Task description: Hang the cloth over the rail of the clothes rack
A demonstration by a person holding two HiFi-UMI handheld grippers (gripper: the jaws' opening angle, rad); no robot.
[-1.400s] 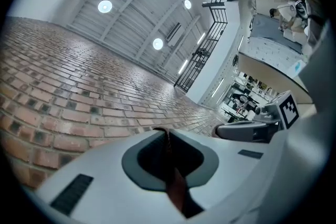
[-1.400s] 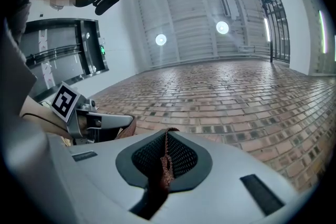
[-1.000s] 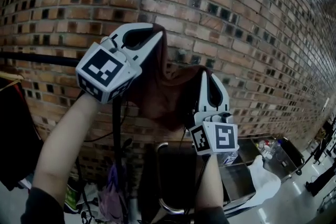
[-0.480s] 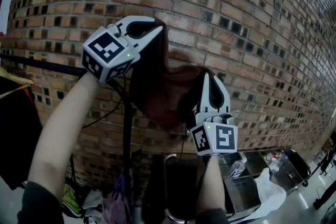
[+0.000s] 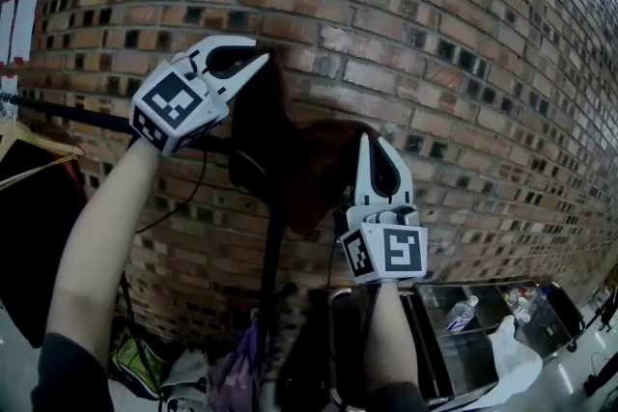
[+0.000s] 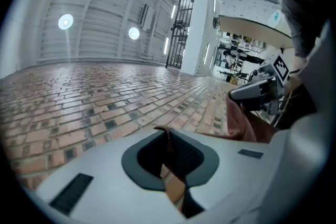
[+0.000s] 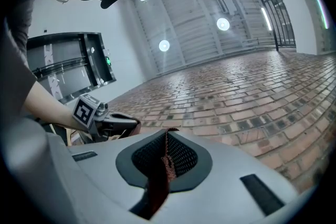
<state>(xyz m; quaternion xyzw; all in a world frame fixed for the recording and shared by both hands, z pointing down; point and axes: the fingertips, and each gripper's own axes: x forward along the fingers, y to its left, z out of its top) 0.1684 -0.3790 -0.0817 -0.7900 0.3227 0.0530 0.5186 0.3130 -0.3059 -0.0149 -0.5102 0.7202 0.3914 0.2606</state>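
Since the earlier frames, the left gripper and the right gripper, with the dark reddish-brown woven cloth between them, have been carried leftwards along the red-brown brick wall. The black upright post of the clothes rack, formerly seen left of the cloth, is now seen beneath it, between the two arms. A white sheet edged with red tape has also come into view on the wall at the far left.

Nearest the camera, the left forearm and the right forearm are raised. The left gripper is held high and the right gripper lower and to its right, both pointed upwards towards the wall. The jaws of each are closed, and a thin edge of the cloth is pinched between each pair, as is shown in the left gripper view and the right gripper view. The cloth is spread from one gripper to the other and sags in folds beneath them.

Just behind it, the thin black horizontal rail of the rack runs in from the left, passes behind the left gripper's marker cube and is lost behind the cloth. Whether the cloth touches it cannot be told. A wooden hanger with a black garment is seen below the rail at the left edge.

At the lower right, by the wall, a metal trolley is stood with a clear plastic bottle lying in it.
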